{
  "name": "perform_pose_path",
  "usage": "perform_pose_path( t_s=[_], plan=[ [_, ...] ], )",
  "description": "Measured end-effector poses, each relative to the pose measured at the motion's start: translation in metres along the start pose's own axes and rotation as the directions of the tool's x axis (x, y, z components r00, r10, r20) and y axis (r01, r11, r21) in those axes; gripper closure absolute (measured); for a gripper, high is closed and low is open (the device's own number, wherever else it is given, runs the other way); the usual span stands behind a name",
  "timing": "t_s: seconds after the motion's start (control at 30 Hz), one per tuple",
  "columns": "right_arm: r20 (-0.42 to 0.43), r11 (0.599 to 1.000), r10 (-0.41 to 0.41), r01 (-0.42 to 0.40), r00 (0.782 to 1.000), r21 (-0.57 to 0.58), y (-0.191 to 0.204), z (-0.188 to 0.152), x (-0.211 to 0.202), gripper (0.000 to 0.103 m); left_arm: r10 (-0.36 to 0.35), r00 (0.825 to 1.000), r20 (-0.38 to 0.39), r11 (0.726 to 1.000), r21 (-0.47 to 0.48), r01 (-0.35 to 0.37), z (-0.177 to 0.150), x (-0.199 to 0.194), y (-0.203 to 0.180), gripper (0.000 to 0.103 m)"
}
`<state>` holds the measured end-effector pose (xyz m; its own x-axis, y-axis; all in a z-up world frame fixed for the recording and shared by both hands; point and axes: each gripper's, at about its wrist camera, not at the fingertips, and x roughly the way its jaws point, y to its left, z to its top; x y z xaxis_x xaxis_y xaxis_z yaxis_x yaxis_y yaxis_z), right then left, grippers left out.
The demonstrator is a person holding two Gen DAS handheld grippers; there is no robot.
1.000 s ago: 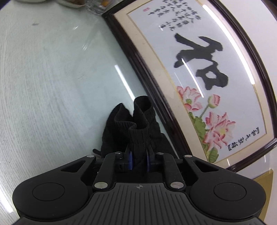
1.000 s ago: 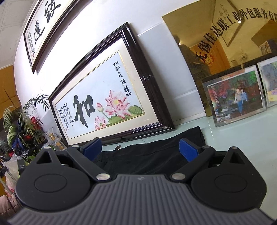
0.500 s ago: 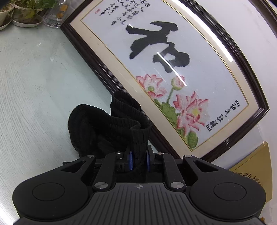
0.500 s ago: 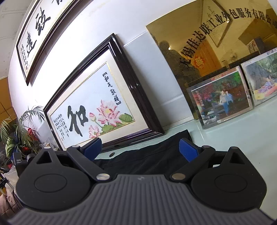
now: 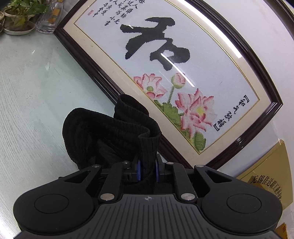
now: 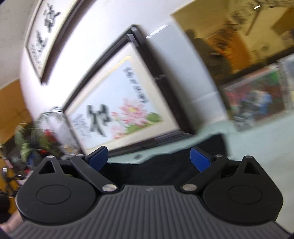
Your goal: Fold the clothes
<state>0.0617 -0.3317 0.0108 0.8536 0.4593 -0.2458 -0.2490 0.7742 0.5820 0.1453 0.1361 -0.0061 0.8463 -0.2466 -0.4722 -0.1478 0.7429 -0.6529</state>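
Observation:
A black garment with a ribbed knit hem [image 5: 110,128] hangs bunched from my left gripper [image 5: 148,170], which is shut on the ribbed edge and holds it up above the pale table [image 5: 27,103]. In the right wrist view the rest of the black garment [image 6: 165,165] lies flat on the table just ahead of my right gripper [image 6: 148,158]. The right gripper is open and empty, with its blue pads [image 6: 199,159] wide apart over the cloth. That view is blurred.
A large framed lotus embroidery [image 5: 174,77] leans on the wall right behind the garment; it also shows in the right wrist view [image 6: 125,110]. Potted plants [image 5: 16,16] and a glass jar [image 5: 49,18] stand far left. A framed photo [image 6: 257,99] stands at the right.
My left gripper has lifted and swung the ribbed hem toward the framed picture. My right gripper stayed open and has tilted and moved fast, blurring its view.

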Motion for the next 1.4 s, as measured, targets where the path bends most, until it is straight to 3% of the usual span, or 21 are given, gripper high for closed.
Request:
perform_pose_path(
  t_s=[0.13, 0.2, 0.4, 0.5, 0.57, 0.8, 0.93, 1.0, 1.07, 1.1, 1.13, 1.17, 1.2, 1.3, 1.4],
  plan=[
    [-0.087, 0.989, 0.107, -0.115, 0.991, -0.095, 0.051, 0.027, 0.050, 0.005, 0.008, 1.000, 0.011, 1.000, 0.003, -0.008, -0.003, -0.003, 0.004, 0.090],
    [-0.166, 0.981, 0.109, -0.133, 0.980, -0.142, 0.077, 0.032, 0.083, 0.005, 0.014, 1.000, 0.018, 1.000, 0.008, -0.014, -0.006, -0.003, 0.005, 0.090],
    [-0.395, 0.941, 0.085, -0.204, 0.915, -0.270, 0.157, 0.046, 0.180, 0.005, 0.024, 0.999, 0.046, 0.999, 0.041, -0.026, -0.014, -0.007, 0.001, 0.090],
    [-0.514, 0.911, 0.050, -0.251, 0.856, -0.328, 0.205, 0.041, 0.224, 0.005, 0.024, 0.998, 0.057, 0.998, 0.059, -0.027, -0.019, -0.009, 0.000, 0.090],
    [-0.594, 0.891, 0.053, -0.307, 0.803, -0.335, 0.230, 0.035, 0.248, 0.005, 0.021, 0.998, 0.062, 0.997, 0.070, -0.025, -0.022, -0.010, -0.002, 0.090],
    [-0.748, 0.804, -0.206, -0.327, 0.631, -0.497, 0.278, -0.015, 0.320, 0.005, 0.011, 0.997, 0.079, 0.991, 0.131, -0.022, -0.033, -0.013, -0.008, 0.090],
    [-0.753, 0.738, -0.334, -0.339, 0.567, -0.583, 0.280, -0.052, 0.338, 0.005, 0.002, 0.996, 0.084, 0.989, 0.150, -0.015, -0.038, -0.015, -0.009, 0.090],
    [-0.763, 0.732, -0.354, -0.348, 0.540, -0.586, 0.276, -0.063, 0.343, 0.006, -0.004, 0.997, 0.082, 0.987, 0.159, -0.009, -0.040, -0.015, -0.010, 0.090],
    [-0.785, 0.745, -0.345, -0.358, 0.514, -0.562, 0.270, -0.070, 0.348, 0.013, -0.008, 0.997, 0.081, 0.986, 0.169, -0.006, -0.042, -0.015, -0.010, 0.090],
    [-0.789, 0.752, -0.349, -0.351, 0.506, -0.558, 0.266, -0.072, 0.350, 0.028, -0.009, 0.997, 0.081, 0.985, 0.173, -0.005, -0.043, -0.016, -0.011, 0.090],
    [-0.791, 0.757, -0.355, -0.342, 0.499, -0.556, 0.261, -0.074, 0.352, 0.051, -0.008, 0.997, 0.077, 0.985, 0.171, -0.005, -0.044, -0.016, -0.010, 0.090],
    [-0.784, 0.755, -0.371, -0.329, 0.498, -0.567, 0.257, -0.074, 0.352, 0.064, -0.005, 0.997, 0.073, 0.986, 0.166, -0.007, -0.044, -0.015, -0.009, 0.090],
    [-0.774, 0.752, -0.384, -0.315, 0.504, -0.579, 0.253, -0.073, 0.353, 0.086, -0.007, 0.998, 0.069, 0.986, 0.166, -0.004, -0.045, -0.015, -0.008, 0.090],
    [-0.802, 0.792, -0.342, -0.309, 0.489, -0.527, 0.240, -0.065, 0.350, 0.086, -0.010, 0.998, 0.061, 0.985, 0.172, 0.000, -0.047, -0.015, -0.009, 0.090],
    [-0.816, 0.818, -0.290, -0.312, 0.500, -0.482, 0.232, -0.057, 0.342, 0.088, -0.013, 0.998, 0.066, 0.981, 0.192, 0.000, -0.050, -0.016, -0.013, 0.090]
  ],
)
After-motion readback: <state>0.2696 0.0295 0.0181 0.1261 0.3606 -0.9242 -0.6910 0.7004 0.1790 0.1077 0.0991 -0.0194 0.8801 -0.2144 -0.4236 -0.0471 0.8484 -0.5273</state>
